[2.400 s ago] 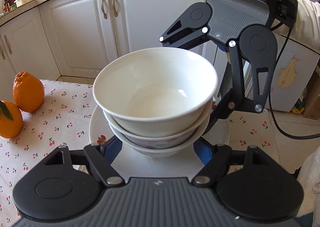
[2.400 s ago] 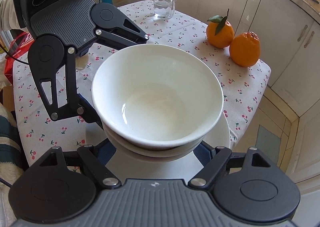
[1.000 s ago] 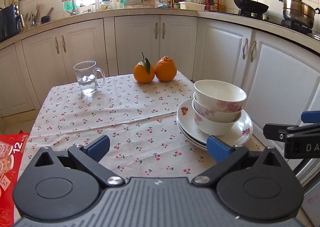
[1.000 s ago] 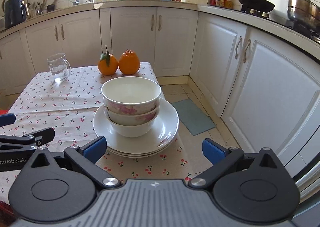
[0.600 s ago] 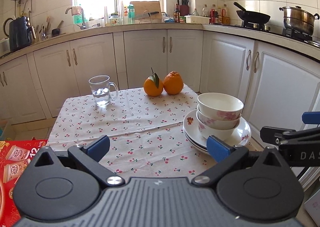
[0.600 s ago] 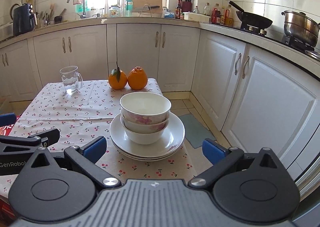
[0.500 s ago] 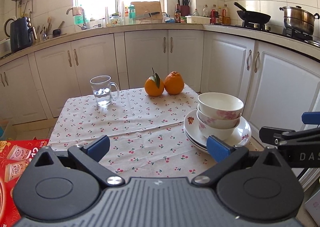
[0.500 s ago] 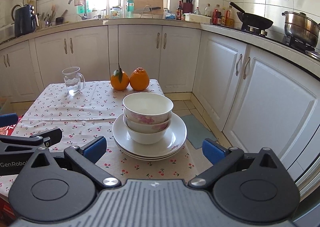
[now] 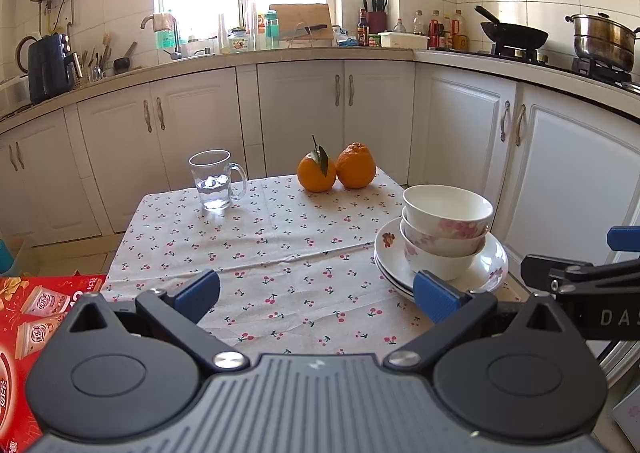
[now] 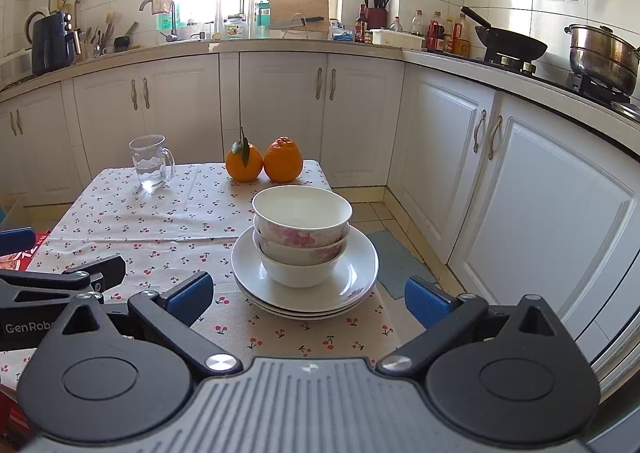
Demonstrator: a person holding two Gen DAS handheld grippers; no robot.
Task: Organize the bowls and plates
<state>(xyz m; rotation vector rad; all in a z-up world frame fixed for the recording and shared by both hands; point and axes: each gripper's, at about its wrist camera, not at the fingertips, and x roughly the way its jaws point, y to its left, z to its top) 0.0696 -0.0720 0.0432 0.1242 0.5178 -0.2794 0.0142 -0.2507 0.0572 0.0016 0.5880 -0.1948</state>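
Stack of three white glazed ceramic bowls (image 10: 301,237) with pink flowers sits nested on white stacked plates (image 10: 362,273) at the right edge of the cherry-print bench (image 9: 280,237). Left tongs (image 9: 316,295) and right tongs (image 10: 308,295) both gape wide, empty, short of the pile. Likely heavy, rigid, slick and breakable: grip the plate rims from opposite sides, not the bowls.

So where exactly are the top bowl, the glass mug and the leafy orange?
top bowl (image 10: 301,228), right wrist view, on its flowered outer wall.
glass mug (image 9: 212,181), left wrist view, on its clear body.
leafy orange (image 10: 243,165), right wrist view, on its peel.
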